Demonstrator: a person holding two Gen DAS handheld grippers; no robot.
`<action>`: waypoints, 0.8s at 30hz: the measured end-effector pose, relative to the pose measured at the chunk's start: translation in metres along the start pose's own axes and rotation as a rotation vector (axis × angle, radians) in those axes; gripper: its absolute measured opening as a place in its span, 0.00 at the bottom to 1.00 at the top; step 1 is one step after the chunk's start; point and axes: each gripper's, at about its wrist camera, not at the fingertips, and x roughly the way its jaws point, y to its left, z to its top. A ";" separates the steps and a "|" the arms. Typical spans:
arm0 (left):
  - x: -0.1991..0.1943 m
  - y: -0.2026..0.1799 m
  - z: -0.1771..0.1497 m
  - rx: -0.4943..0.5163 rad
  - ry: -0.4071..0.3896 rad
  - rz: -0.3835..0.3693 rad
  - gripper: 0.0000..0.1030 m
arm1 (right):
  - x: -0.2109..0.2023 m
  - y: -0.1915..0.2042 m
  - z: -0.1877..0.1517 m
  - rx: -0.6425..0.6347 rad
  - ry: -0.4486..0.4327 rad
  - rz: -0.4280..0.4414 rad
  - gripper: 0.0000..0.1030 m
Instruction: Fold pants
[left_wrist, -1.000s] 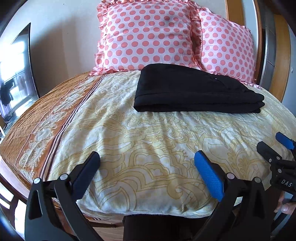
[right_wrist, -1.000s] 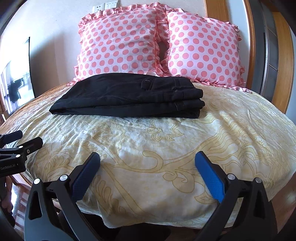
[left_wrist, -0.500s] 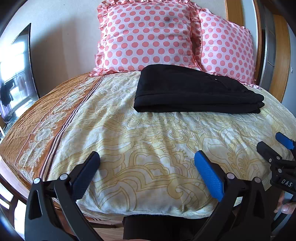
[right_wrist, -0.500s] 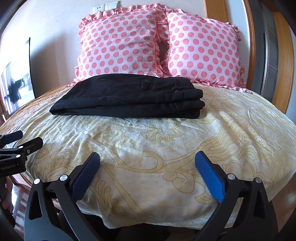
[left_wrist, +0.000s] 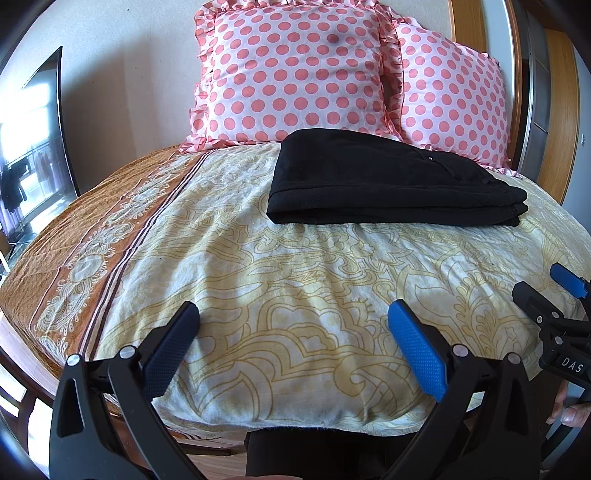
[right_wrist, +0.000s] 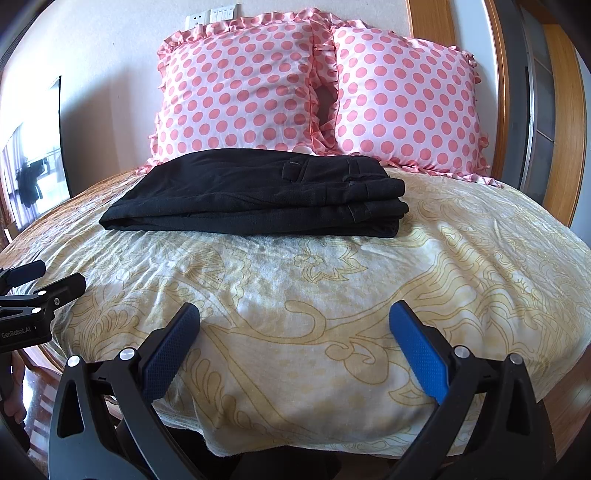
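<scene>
Black pants (left_wrist: 388, 188) lie folded in a flat rectangular stack on the bed, just in front of the pillows; they also show in the right wrist view (right_wrist: 258, 195). My left gripper (left_wrist: 291, 317) is open and empty, held over the near edge of the bed, well short of the pants. My right gripper (right_wrist: 293, 317) is open and empty too, at the same near edge. The right gripper shows at the right rim of the left wrist view (left_wrist: 546, 295), and the left gripper at the left rim of the right wrist view (right_wrist: 44, 280).
The bed (left_wrist: 295, 277) has a cream and gold patterned cover with an orange border (left_wrist: 85, 236) on the left. Two pink polka-dot pillows (right_wrist: 236, 92) (right_wrist: 402, 103) lean on the wall. A wooden frame (right_wrist: 569, 110) stands at right, a dark screen (left_wrist: 29, 147) at left.
Both grippers have barely moved; the view has risen very slightly. The pants lie as before.
</scene>
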 end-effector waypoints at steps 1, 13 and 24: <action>0.000 0.000 0.000 0.000 0.000 0.000 0.98 | 0.000 0.000 0.000 0.000 0.000 0.000 0.99; 0.000 -0.001 -0.001 0.000 0.000 0.001 0.98 | 0.000 0.000 -0.001 0.001 -0.002 -0.002 0.99; 0.000 0.000 0.000 -0.001 0.000 0.001 0.98 | 0.000 0.001 -0.002 0.002 -0.003 -0.003 0.99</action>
